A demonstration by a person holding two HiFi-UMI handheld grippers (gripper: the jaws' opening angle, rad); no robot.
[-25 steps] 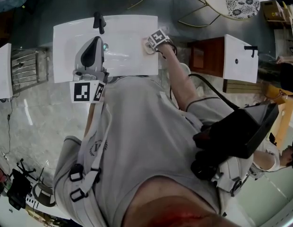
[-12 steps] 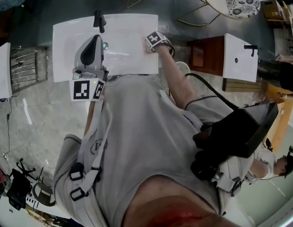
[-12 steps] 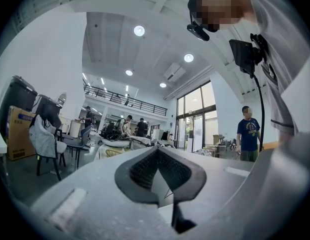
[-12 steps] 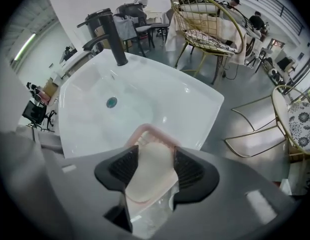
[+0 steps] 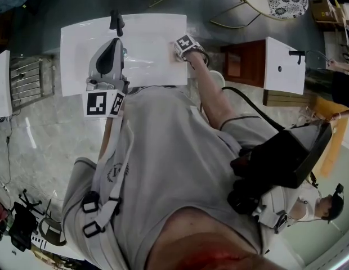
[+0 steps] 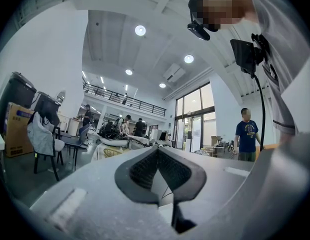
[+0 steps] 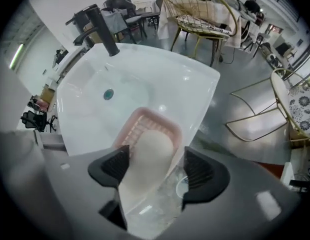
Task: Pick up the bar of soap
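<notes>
A cream bar of soap lies in a pink ribbed soap dish on the right rim of the white sink. My right gripper points straight down over it. Its jaws have just been opening and stand open with the soap between them; the left pad is close against the soap and the right pad stands apart. In the head view the right gripper hides the dish. My left gripper hangs level over the basin, and its pads meet with nothing between them.
A black faucet stands at the sink's back edge, with a drain in the basin. A wooden cabinet and a second sink stand to the right. Gold wire chairs stand beyond the sink.
My right gripper has shifted slightly left and now covers the soap dish that showed beside it a second ago. The left gripper has stayed still.
</notes>
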